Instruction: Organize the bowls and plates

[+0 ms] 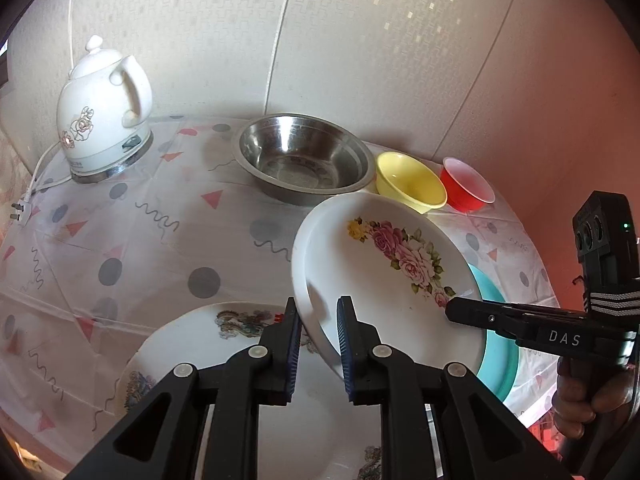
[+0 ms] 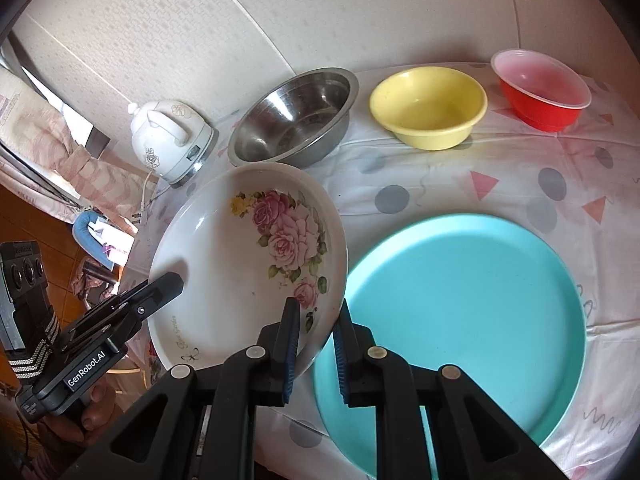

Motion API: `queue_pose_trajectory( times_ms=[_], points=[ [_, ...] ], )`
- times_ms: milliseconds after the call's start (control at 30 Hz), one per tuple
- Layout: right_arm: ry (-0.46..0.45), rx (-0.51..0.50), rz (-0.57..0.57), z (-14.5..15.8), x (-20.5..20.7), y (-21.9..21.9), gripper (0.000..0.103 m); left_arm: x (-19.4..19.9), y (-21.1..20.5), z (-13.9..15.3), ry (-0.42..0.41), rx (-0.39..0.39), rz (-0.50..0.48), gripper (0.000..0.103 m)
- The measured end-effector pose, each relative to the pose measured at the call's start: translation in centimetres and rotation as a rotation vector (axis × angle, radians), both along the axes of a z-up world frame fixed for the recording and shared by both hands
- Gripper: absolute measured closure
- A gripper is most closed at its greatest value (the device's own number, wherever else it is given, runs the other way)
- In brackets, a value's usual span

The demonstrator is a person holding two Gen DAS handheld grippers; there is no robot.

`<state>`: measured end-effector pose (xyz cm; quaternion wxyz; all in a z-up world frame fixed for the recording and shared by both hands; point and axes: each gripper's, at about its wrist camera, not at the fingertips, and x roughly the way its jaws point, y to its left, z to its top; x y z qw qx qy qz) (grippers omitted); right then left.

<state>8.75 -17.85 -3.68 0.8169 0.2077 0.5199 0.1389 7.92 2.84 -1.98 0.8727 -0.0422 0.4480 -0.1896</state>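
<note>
While clamped at opposite rims by left claw (image 1: pixel 318 330) and right claw (image 2: pixel 316 334): rose plate (image 2: pixel 240 264), lifted and tilted above table (image 2: pixel 420 192), between dragon plate (image 1: pixel 192 344) leftward and turquoise plate (image 2: pixel 460 320) rightward, equally near both hands.

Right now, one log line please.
left fingers: on rose plate rim | right fingers: on opposite rim | plate: lifted, tilted | teal plate: on table
</note>
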Motion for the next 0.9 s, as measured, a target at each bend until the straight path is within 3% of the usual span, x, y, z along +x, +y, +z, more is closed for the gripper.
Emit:
queue_pose_trajectory(
  times_ms=[300, 900],
  points=[
    [0.024, 0.004, -0.049, -0.7, -2.1, -2.6, 0.087, -1.1, -2.8, -0.4, 0.016, 0.015, -0.058, 0.085],
    [0.034, -0.013, -0.072, -1.0, -3.8, -3.3, 0.085, -2.2, -3.8, -0.4, 0.02, 0.013, -0.085, 0.085]
  ],
)
